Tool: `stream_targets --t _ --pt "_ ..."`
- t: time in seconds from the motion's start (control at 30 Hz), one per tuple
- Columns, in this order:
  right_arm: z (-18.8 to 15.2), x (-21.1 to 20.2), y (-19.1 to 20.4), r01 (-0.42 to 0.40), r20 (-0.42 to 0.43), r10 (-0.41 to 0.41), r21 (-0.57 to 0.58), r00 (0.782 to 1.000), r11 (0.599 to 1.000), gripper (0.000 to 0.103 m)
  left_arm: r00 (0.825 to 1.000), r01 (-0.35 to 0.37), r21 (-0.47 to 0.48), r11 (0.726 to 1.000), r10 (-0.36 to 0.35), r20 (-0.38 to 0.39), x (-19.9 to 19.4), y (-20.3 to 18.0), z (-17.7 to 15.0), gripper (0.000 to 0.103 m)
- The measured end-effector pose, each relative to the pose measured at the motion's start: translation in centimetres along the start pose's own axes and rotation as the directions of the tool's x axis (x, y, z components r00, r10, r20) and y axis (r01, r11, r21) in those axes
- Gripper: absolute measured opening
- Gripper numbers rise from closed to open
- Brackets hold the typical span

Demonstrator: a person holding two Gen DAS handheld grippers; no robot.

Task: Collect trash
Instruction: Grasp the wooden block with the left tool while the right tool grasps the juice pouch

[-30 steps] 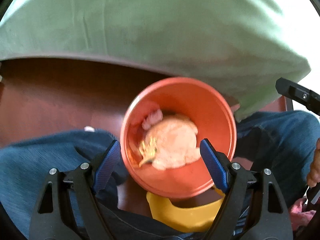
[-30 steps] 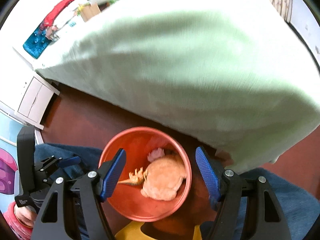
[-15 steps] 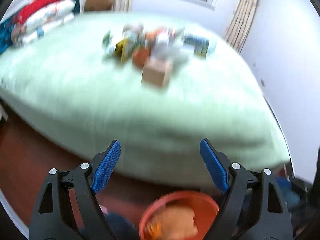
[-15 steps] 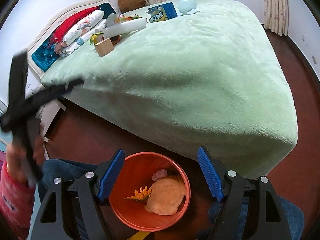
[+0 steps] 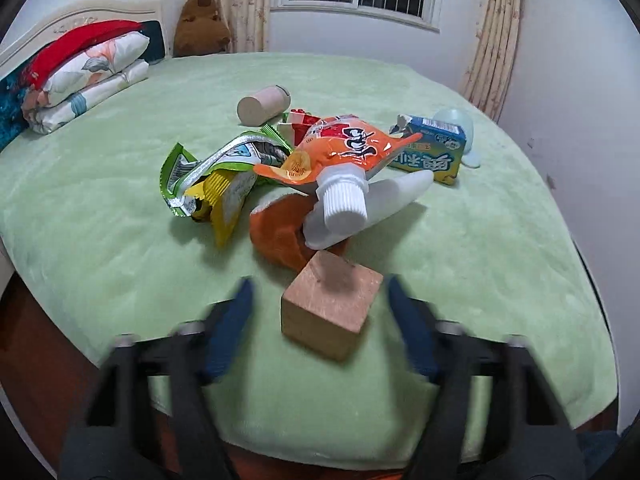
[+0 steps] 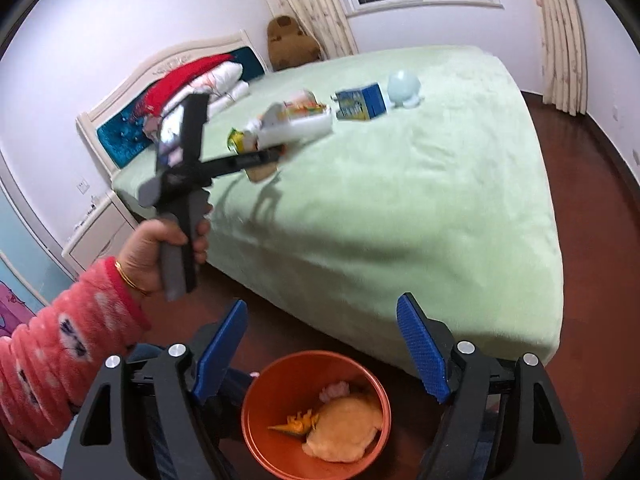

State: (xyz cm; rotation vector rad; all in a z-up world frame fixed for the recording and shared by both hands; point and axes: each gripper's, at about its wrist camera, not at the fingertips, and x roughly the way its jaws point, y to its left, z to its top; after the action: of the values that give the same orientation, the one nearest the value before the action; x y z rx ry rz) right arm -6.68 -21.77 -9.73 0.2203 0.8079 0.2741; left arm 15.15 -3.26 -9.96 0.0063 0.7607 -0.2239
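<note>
While the left tongs (image 5: 318, 320) narrow around a wooden cube (image 5: 331, 311) without pressing it, trash lies heaped on the green bed (image 5: 100, 208).
Behind the cube, left to right: green snack wrapper (image 5: 224, 160), orange pouch (image 5: 344, 148), blue carton (image 5: 432, 152). The right tongs (image 6: 322, 354) gape, released, over an orange bucket (image 6: 260, 432) on the floor.

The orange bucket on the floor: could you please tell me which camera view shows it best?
The right wrist view. There the orange bucket sits between the tongs of the right gripper, open side up, with a small orange toy dinosaur and a pale lump inside. The left wrist view does not show it, only the bed and the litter on it.
</note>
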Motion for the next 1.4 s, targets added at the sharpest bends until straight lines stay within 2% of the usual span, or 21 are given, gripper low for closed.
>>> stream_targets --t 0.2,0.43,0.8,0.9,1.07,1.17,1.23,1.37,1.4 --pt "1.2 0.0 0.4 -0.010 0.026 0.010 -0.005 1.000 1.000 0.076 1.000 0.012 0.011 1.000 -0.012 -0.009 -0.9 -0.3 -0.3 0.044" --pt "4.1 0.3 -0.2 -0.016 0.064 0.014 0.026 0.998 1.000 0.076 0.996 0.091 -0.025 0.996 -0.091 0.015 -4.0 0.7 -1.6 0.040" --pt "12.6 4.6 2.1 -0.052 0.088 0.052 0.006 0.995 0.999 0.076 0.986 0.153 -0.089 0.984 -0.146 0.079 -8.3 3.7 -4.0 0.039" --pt "15.6 7.2 3.1 -0.105 0.054 0.104 0.020 0.993 0.994 0.076 0.987 0.140 -0.079 0.987 -0.132 0.095 -9.8 4.3 -5.0 0.039" --pt "20.7 14.0 4.1 -0.199 -0.062 0.211 0.155 0.976 0.968 0.076 0.985 0.136 -0.085 0.987 -0.126 0.117 -11.9 5.3 -6.5 0.039" --pt "23.0 18.2 4.2 -0.185 -0.119 0.218 0.243 0.969 0.952 0.076 0.985 0.135 -0.091 0.987 -0.123 0.121 -12.8 5.7 -7.2 0.039" --pt "24.1 20.9 4.2 -0.142 -0.161 0.195 0.294 0.967 0.945 0.076 0.985 0.133 -0.096 0.986 -0.121 0.122 -13.2 6.0 -7.6 0.039" --pt "24.6 24.9 4.1 -0.053 -0.250 0.141 0.329 0.958 0.943 0.076 0.986 0.130 -0.117 0.985 -0.116 0.119 -13.4 6.6 -8.1 0.039" --pt "24.7 25.5 4.1 -0.040 -0.261 0.132 0.330 0.956 0.943 0.073 0.986 0.129 -0.120 0.984 -0.114 0.119 -13.5 6.8 -8.1 0.039"
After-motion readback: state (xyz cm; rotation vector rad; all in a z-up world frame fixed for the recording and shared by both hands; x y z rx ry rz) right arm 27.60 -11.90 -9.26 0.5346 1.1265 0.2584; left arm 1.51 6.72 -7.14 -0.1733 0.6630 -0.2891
